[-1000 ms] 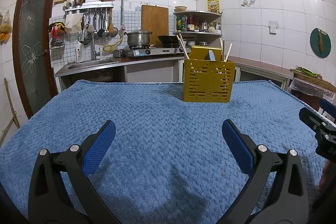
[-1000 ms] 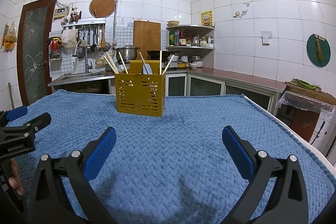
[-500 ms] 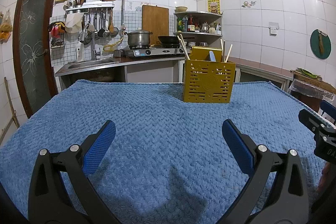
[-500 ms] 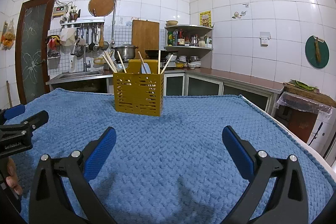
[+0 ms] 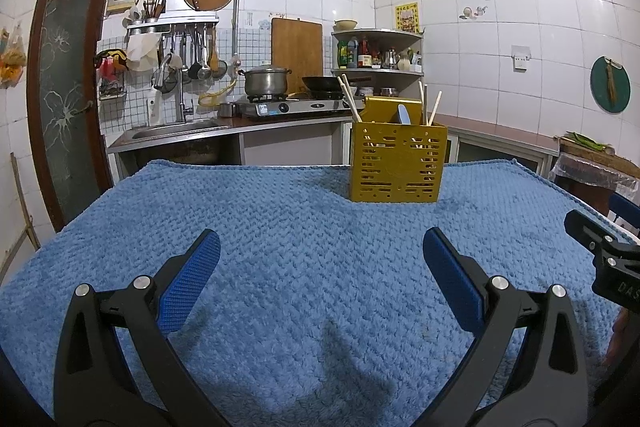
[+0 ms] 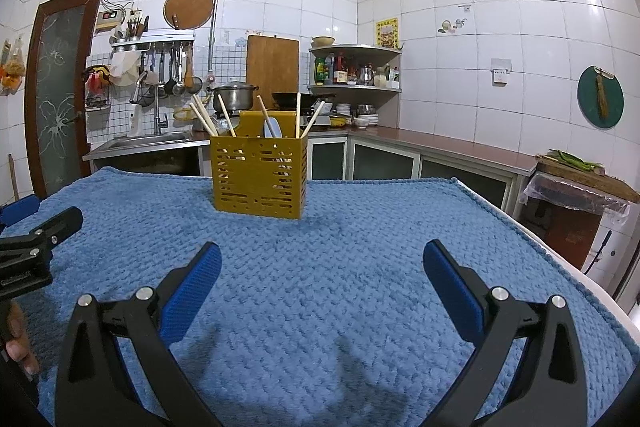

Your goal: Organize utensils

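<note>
Left gripper [image 5: 321, 259], black arms with blue ribbed pads, is hovering over the blue knitted blanket [image 5: 280, 227] with its fingers spread wide apart, nothing between them. Right gripper [image 6: 322, 261], same build, is likewise gaping wide and gripping nothing, hanging over the same blanket.

Mustard-yellow slotted plastic utensil caddy [image 6: 260, 177] is standing upright near the far edge of the blanket, well apart from both grippers; it is sitting right of centre in the left wrist view [image 5: 398, 163] and left of centre in the right wrist view. Pale wooden chopsticks [image 6: 202, 119] are leaning out of the caddy at several angles, some at the left side, some at the right [image 6: 314, 123]. A pale blue spoon [image 6: 272, 127] is poking up around the middle, in front of the caddy's taller back panel. Which compartment each piece is sitting in cannot be told.

Nothing loose is showing on the blanket around the caddy.

Behind, a steel lidded pot [image 5: 266, 81] and a black wok [image 5: 322, 82] are sitting on the gas stove [image 5: 296, 105].
</note>
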